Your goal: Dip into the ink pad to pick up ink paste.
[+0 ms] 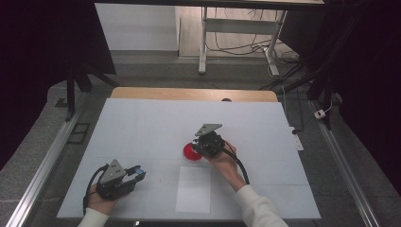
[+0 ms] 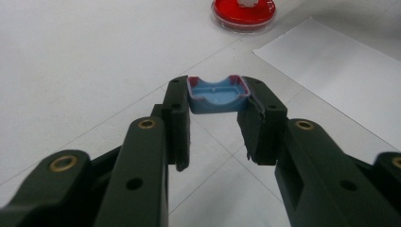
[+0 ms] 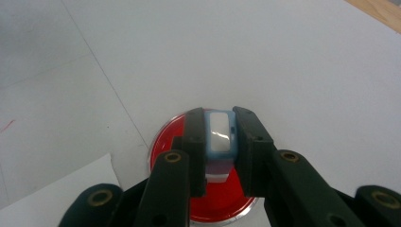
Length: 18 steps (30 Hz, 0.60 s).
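Observation:
My left gripper rests near the table's front left, shut on a small blue tray-shaped piece with a reddish rim, held by its two ends between the jaw tips just above the white surface. My right gripper hangs over a round red dish in the middle of the table. It is shut on a small blue block with a white face, directly above the red dish. From the left gripper view, the red dish lies farther off with something white above it.
A white sheet of paper lies near the front edge, just below the dish, also seen as paper right of the left jaws. The white board covers a wooden table. Metal rails run along both sides.

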### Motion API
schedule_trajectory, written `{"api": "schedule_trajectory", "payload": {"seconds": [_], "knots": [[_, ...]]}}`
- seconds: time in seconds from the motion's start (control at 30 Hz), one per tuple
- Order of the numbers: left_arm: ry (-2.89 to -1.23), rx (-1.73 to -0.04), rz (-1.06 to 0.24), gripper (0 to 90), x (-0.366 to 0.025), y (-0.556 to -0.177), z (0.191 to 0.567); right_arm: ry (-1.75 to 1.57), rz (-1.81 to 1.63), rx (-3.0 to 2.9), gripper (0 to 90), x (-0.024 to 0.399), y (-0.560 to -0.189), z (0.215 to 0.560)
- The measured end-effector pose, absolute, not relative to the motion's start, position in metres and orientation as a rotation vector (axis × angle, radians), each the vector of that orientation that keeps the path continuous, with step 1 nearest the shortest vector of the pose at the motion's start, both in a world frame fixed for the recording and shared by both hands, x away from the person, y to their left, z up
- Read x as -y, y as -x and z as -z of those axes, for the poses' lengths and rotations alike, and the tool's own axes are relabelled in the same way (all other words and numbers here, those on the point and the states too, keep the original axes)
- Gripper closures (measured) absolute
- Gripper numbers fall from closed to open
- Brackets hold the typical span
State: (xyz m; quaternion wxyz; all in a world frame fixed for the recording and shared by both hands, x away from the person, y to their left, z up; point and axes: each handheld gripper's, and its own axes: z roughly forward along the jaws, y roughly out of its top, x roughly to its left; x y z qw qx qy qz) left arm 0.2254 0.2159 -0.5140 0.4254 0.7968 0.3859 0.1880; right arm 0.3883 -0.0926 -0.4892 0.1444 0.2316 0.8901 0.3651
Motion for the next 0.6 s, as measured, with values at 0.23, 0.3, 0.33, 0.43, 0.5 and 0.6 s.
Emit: {"api": "schedule_trajectory", "payload": {"seconds": [0.23, 0.3, 0.33, 0.43, 0.5, 0.6], "knots": [[-1.992, -0.965, -0.471, 64.9, -0.2157, -0.2253, 0.514, -0.68, -1.056, -2.569, 75.7, 0.0935, -0.3893, 0.4902], [-1.994, -0.965, -0.471, 64.9, -0.2157, -0.2254, 0.514, -0.682, -1.042, -2.583, 75.7, 0.0934, -0.3901, 0.4916], [-1.994, -0.966, -0.471, 64.9, -0.2156, -0.2253, 0.5141, -0.688, -1.037, -2.586, 75.8, 0.0932, -0.3902, 0.4923], [-1.994, -0.966, -0.471, 65.0, -0.2158, -0.2253, 0.5141, -0.687, -1.033, -2.585, 75.8, 0.092, -0.3894, 0.4924], [-1.994, -0.967, -0.471, 64.9, -0.2158, -0.2253, 0.5141, -0.688, -1.031, -2.582, 75.8, 0.0916, -0.3889, 0.4926], [-1.995, -0.967, -0.471, 65.0, -0.2156, -0.2253, 0.5142, -0.69, -1.033, -2.581, 75.8, 0.0919, -0.3891, 0.4929]]}}
